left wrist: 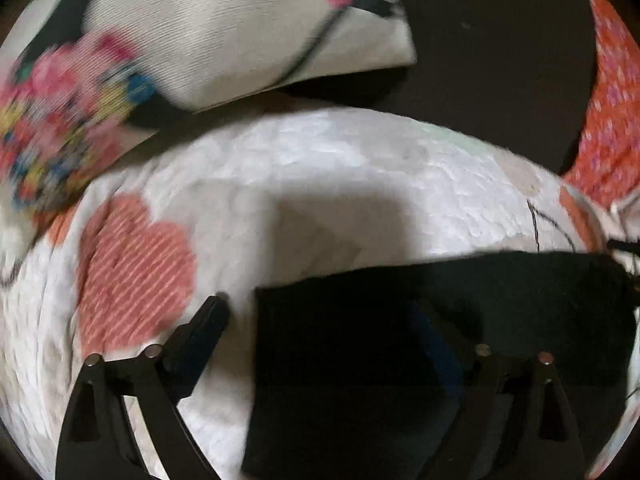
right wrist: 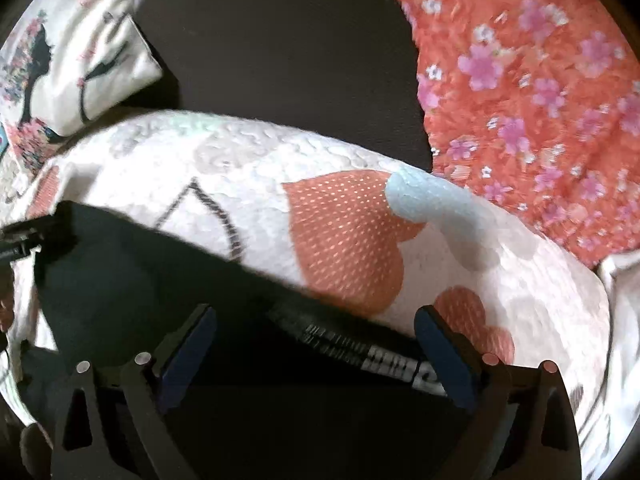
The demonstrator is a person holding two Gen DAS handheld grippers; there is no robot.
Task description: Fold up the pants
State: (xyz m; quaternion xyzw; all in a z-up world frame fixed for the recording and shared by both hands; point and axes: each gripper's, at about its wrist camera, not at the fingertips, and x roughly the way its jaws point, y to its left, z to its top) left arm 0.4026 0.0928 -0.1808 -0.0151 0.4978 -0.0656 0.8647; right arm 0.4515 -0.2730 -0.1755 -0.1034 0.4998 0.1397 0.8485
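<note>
While both claws gape wide, left claw and right claw straddle the black pants; bare quilt lies beyond the far edge.

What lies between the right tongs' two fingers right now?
In the right wrist view, the black pants fill the gap of the right tongs, their lettered waistband running across it.

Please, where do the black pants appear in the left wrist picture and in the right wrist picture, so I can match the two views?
Left wrist view: the black pants fill the lower centre and right, between the left gripper fingers.
Right wrist view: the black pants fill the lower left and centre, with white lettering on the band, between the open right gripper fingers.
Shared landmark: the white heart-print blanket under them.
</note>
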